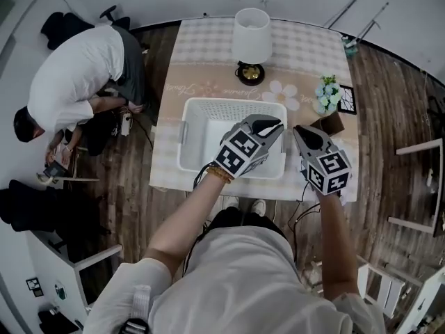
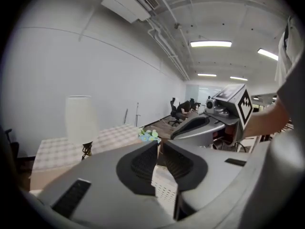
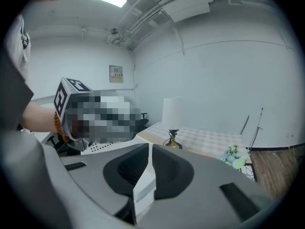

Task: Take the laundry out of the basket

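The white perforated laundry basket [image 1: 201, 104] stands on the table. I see no laundry in the part of its inside that shows. Both grippers hover above its right half, side by side, tips pointing away from me. My left gripper [image 1: 278, 125] has its jaws together with nothing in them. In the left gripper view its tips [image 2: 159, 144] meet, and only the basket [image 2: 164, 190] shows through the slit below. My right gripper [image 1: 297, 131] is likewise shut and empty. In the right gripper view its jaws [image 3: 149, 147] leave a thin slit showing white basket [image 3: 143, 190].
The table [image 1: 167, 158] has a checked cloth with a white-shaded lamp [image 1: 250, 37] behind the basket and a small pot of flowers [image 1: 327, 92] at the right. A person [image 1: 76, 75] crouches on the floor to the left. Wooden frames [image 1: 417, 186] stand at the right.
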